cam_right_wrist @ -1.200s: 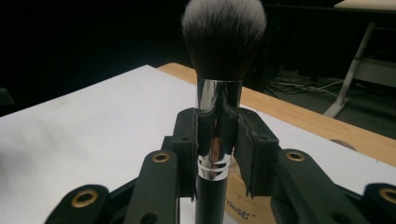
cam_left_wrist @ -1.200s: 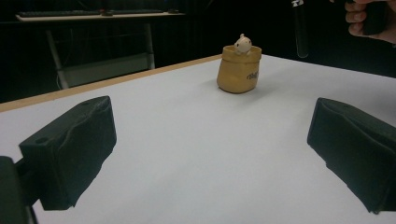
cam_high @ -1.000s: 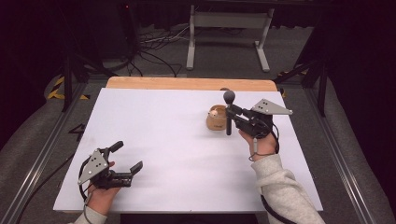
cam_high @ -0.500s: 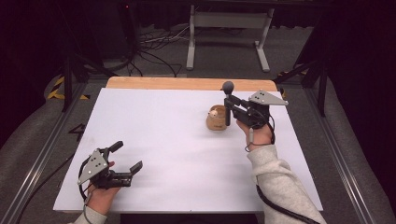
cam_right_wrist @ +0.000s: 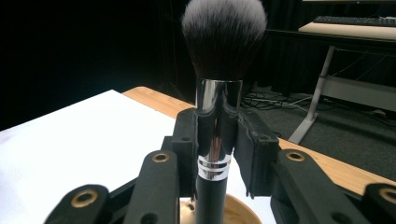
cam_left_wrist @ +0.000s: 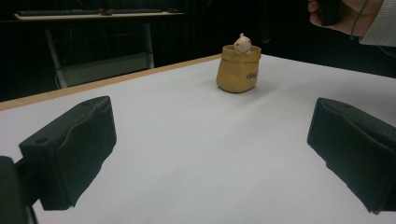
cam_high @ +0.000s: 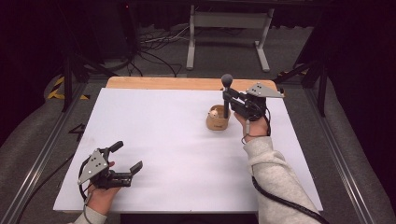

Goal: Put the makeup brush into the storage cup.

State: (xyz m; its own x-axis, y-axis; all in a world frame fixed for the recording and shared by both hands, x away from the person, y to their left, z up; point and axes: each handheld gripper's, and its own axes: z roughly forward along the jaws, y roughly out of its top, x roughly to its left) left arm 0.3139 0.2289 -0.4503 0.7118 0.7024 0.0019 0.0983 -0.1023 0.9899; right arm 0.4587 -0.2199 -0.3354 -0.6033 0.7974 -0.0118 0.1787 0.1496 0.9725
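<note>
A makeup brush (cam_high: 226,95) with a black handle, silver collar and dark bristle head (cam_right_wrist: 223,42) stands upright, bristles up. My right gripper (cam_high: 229,103) is shut on its handle just below the collar (cam_right_wrist: 217,140). The brush's lower end hangs just over the far right rim of a small tan pot (cam_high: 217,123) with a little white figure peeking out (cam_left_wrist: 242,44); I cannot tell whether they touch. My left gripper (cam_high: 127,157) rests at the table's near left corner, open with nothing between its fingers (cam_left_wrist: 210,154), pointing towards the pot (cam_left_wrist: 238,70).
The white table top (cam_high: 173,135) has a wooden strip (cam_high: 163,83) along its far edge. Behind it are a metal stand (cam_high: 229,28) and cables on a dark floor. Metal rails run along both sides of the table.
My right gripper has carried the brush a little towards the table's far edge and slightly higher. The pot and the left gripper have stayed put.
</note>
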